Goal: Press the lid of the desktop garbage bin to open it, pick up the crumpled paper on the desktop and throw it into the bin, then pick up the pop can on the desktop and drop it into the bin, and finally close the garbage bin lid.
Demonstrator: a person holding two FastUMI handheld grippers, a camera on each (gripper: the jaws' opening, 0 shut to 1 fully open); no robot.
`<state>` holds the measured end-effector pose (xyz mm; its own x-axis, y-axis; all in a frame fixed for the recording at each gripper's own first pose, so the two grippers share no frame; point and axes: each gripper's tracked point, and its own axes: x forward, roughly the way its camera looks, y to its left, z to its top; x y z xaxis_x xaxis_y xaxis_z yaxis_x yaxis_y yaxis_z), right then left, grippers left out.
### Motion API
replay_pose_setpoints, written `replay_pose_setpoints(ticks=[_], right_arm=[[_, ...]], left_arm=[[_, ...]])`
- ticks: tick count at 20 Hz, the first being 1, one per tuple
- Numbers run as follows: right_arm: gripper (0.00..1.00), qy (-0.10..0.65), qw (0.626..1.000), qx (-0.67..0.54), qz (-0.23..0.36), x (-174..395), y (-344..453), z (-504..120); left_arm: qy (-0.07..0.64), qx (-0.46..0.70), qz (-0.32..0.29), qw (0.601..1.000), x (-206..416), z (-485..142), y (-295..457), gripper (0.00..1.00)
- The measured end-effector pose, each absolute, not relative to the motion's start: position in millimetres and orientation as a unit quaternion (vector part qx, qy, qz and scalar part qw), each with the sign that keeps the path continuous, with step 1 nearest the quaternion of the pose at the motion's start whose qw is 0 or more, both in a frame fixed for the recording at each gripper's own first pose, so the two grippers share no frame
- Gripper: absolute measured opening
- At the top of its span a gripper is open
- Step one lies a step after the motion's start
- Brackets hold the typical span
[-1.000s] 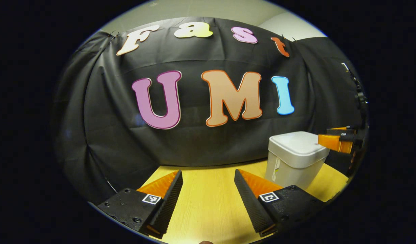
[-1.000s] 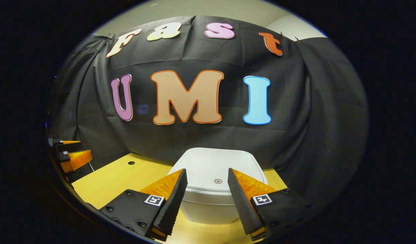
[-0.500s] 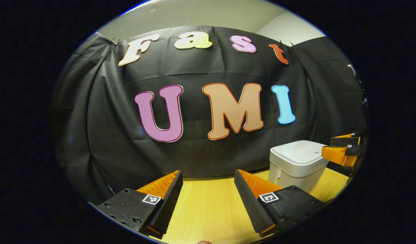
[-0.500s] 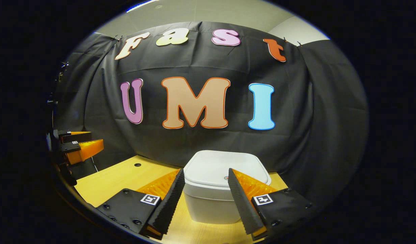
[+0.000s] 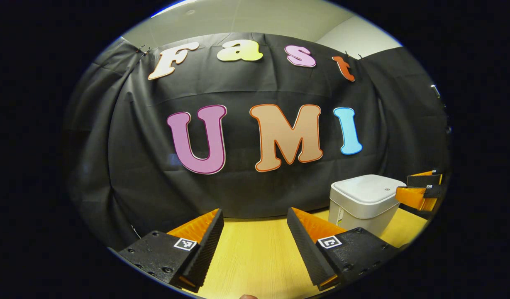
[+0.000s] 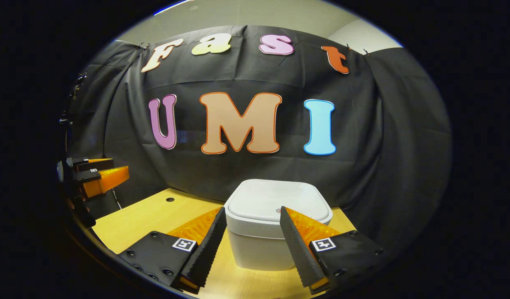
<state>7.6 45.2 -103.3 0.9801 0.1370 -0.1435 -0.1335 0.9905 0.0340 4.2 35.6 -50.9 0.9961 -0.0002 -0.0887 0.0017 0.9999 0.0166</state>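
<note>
- fingers of the right gripper [image 6: 252, 211] are spread wide with nothing between them but air; they point level and forward at the garbage bin [image 6: 263, 245], which stands just ahead, framed in the gap between the two tips.
- lid [image 6: 275, 199] of that bin is down flat and closed, a small round mark on it sitting beside the right-hand fingertip; the fingers are not touching it.
- left gripper [image 5: 255, 214] is likewise wide open and empty, held level low over bare worktop [image 5: 255, 257].
- seen from the left gripper view, the bin [image 5: 356, 214] stands ahead and off to the right of its fingers, with the right gripper [image 5: 418, 192] just beside the bin's far side at about lid height.
- seen from the right gripper view, the left gripper [image 6: 101, 176] hangs well off to the left of the fingers, over the worktop's edge.
- worktop [image 6: 142, 218] is pale yellow wood grain with a small dark hole [image 6: 169, 199] near its back left.
- black cloth wall [image 6: 383, 137] closes the back, with a pale ceiling above it.
</note>
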Motion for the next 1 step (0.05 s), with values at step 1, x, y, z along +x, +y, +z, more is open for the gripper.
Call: replay_pose_setpoints(ticks=[1], right_arm=[[0.86,0.073,0.995,0.011,0.069,8.3,46.0,-101.9]], left_arm=[[0.044,0.008,0.001,0.999,3.9,-50.9,36.5,0.89]])
